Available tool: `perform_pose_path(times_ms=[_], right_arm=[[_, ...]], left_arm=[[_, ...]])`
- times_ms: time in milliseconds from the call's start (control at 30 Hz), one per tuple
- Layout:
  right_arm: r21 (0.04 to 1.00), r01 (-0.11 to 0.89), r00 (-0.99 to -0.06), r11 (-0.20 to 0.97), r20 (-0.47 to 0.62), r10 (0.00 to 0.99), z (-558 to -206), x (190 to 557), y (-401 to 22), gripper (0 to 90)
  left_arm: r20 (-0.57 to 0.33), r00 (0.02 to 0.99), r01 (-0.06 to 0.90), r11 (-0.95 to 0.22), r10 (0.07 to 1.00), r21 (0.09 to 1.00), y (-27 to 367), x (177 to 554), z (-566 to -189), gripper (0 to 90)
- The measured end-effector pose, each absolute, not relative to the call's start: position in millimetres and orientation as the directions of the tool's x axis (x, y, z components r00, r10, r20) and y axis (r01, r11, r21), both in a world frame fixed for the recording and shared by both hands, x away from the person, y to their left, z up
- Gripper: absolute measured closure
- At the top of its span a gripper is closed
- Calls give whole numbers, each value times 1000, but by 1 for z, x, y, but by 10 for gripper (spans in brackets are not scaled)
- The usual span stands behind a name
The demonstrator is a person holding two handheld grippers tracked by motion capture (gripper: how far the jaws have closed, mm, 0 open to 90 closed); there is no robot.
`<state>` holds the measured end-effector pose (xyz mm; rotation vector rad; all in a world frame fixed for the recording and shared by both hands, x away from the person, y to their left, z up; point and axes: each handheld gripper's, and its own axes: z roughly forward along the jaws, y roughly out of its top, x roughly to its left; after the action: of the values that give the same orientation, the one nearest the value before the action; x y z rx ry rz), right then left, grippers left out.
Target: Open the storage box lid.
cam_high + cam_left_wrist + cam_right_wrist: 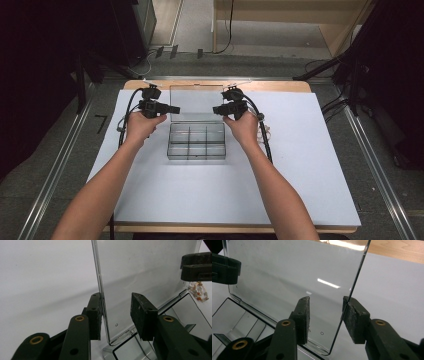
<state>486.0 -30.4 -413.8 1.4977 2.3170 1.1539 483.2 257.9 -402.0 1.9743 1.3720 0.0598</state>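
The clear plastic box (196, 141) sits in the middle of the white sheet (300, 165) that covers the worktop (280, 86), its lid (196, 102) swung up at the far side and standing close to upright. The lid is a thin, glossy, see-through panel with rounded corners, hinged along the box's far edge; the box below is divided by clear walls into small compartments, which look bare.

Each side edge of the lid stands between a pair of jaws, probably so both hands can steady the panel evenly about its hinge. The left gripper (116, 315) has one pad against the lid's edge while the other pad stands off with a clear gap, so its jaws are open around the lid, not clamping it. The right gripper (325, 320) is the same in mirror: one pad touches the edge, the other stands apart (a loose bracket, by the look of it).

The pads are matt black, blocky and scuffed. A small beaded bracelet (198, 291) lies on the sheet just beside the box.
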Motion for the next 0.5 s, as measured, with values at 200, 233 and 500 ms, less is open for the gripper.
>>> perform_pose_path(times_ms=[200,233,500], right_arm=[[654,733,-475,190,291,830,-417,489,-30,577],[650,736,-473,188,294,831,-417,489,-30,573],[627,759,-454,174,318,832,-420,492,-30,558]], left_arm=[[-342,424,806,-178,839,564,256,486,-405,620],[-337,424,808,-182,841,561,256,487,-405,618],[-339,405,823,-177,849,540,253,491,-408,607]])
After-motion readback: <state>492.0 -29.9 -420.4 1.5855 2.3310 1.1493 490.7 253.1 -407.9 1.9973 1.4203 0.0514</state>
